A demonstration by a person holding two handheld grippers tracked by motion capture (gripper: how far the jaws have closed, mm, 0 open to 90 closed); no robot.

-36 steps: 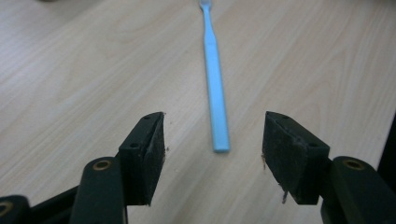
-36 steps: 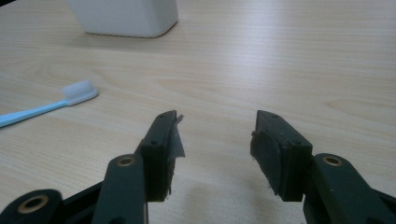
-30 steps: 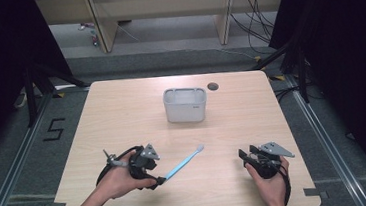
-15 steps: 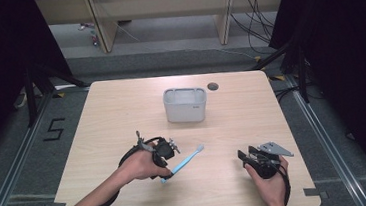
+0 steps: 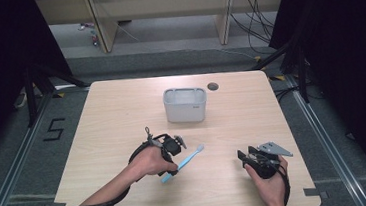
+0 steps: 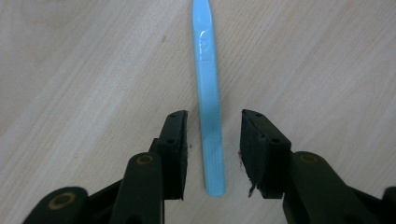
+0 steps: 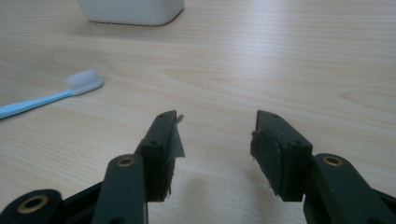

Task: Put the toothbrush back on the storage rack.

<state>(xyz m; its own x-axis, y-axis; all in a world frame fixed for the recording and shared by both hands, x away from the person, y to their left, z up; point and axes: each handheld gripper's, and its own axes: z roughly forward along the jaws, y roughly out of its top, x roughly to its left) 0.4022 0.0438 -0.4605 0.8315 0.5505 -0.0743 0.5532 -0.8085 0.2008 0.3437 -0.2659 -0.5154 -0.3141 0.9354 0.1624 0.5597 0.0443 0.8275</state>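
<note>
Now your left gripper point(image 6: 212, 135) wide, jaws straddling blue toothbrush point(image 6: 208, 93) handle flat on tabletop point(image 5: 122, 118); your right gripper point(image 7: 215, 140) wide, holding nothing, near-right.

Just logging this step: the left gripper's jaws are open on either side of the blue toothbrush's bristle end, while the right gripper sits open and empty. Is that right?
Not quite. The left gripper straddles the toothbrush at its handle end, not its bristle end; the left gripper view shows the plain butt between the open jaws. The bristles lie free in the right gripper view. The right gripper is open and empty.
</note>
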